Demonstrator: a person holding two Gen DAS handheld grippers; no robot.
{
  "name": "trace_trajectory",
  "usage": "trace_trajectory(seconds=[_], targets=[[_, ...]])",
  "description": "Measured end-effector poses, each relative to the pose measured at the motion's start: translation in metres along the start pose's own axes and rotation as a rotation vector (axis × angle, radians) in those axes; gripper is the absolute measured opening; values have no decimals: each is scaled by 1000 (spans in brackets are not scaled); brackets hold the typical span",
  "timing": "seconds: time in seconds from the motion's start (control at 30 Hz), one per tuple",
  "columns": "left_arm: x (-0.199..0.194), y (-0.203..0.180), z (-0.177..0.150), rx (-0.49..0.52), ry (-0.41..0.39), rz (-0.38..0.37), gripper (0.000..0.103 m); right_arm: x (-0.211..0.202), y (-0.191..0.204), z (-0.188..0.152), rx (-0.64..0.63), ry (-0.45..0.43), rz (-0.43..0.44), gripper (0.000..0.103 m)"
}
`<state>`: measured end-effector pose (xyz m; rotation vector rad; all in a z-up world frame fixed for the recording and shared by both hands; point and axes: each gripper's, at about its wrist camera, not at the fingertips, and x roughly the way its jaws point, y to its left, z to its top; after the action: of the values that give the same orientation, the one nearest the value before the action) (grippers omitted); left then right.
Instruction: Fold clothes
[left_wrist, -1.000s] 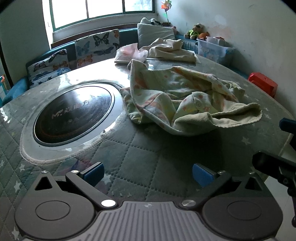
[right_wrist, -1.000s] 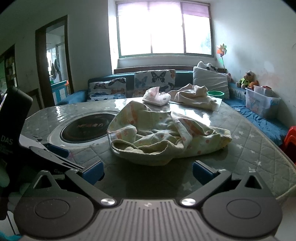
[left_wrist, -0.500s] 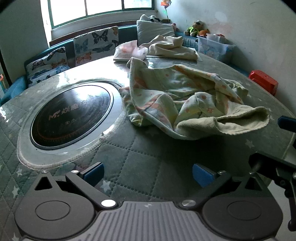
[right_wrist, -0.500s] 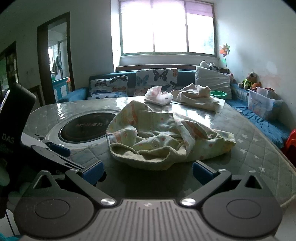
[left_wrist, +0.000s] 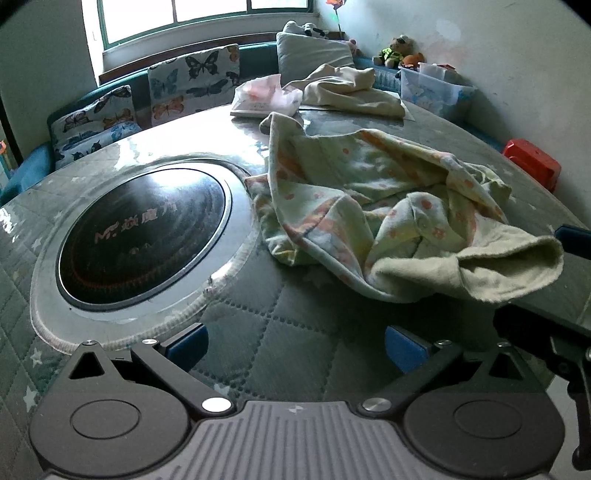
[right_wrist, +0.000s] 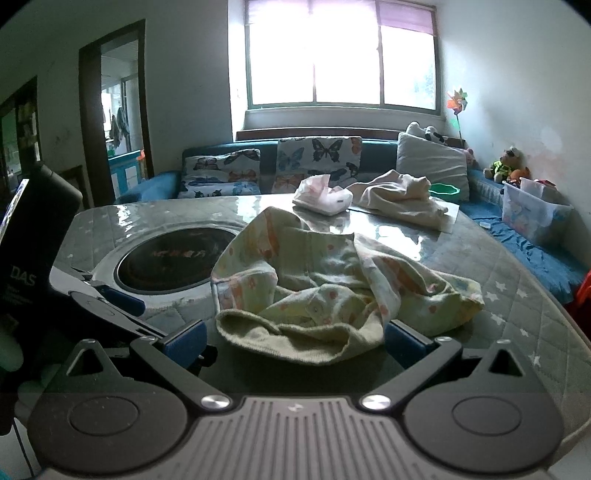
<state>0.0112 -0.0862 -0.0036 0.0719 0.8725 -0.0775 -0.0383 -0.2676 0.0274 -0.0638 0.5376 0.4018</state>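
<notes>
A: Right gripper (left_wrist: 569, 295) is cut off by the right edge in the left wrist view, jaws not readable.
B: Same for the dark device (right_wrist: 26, 258) at the near left (only "DAS" legible, smaller print blurred).

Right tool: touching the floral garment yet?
Cannot tell. In the right wrist view the floral garment's near hem sits between the open right tool's pads; the right pad borders cloth, contact unclear.
</notes>
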Motion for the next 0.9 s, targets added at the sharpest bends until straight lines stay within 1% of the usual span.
trace_trajectory(seconds=[0.53, 0.73, 0.9], targets=[[5, 13, 29, -22, 8, 22, 103, 12, -7, 30, -41, -12, -2, 103], [9, 21, 42, -36, 5, 28, 103, 24, -19, 43, -23, 0, -8, 103], [17, 28, 56, -49, 3, 38, 103, 46, -30, 53, -29, 37, -28, 103]])
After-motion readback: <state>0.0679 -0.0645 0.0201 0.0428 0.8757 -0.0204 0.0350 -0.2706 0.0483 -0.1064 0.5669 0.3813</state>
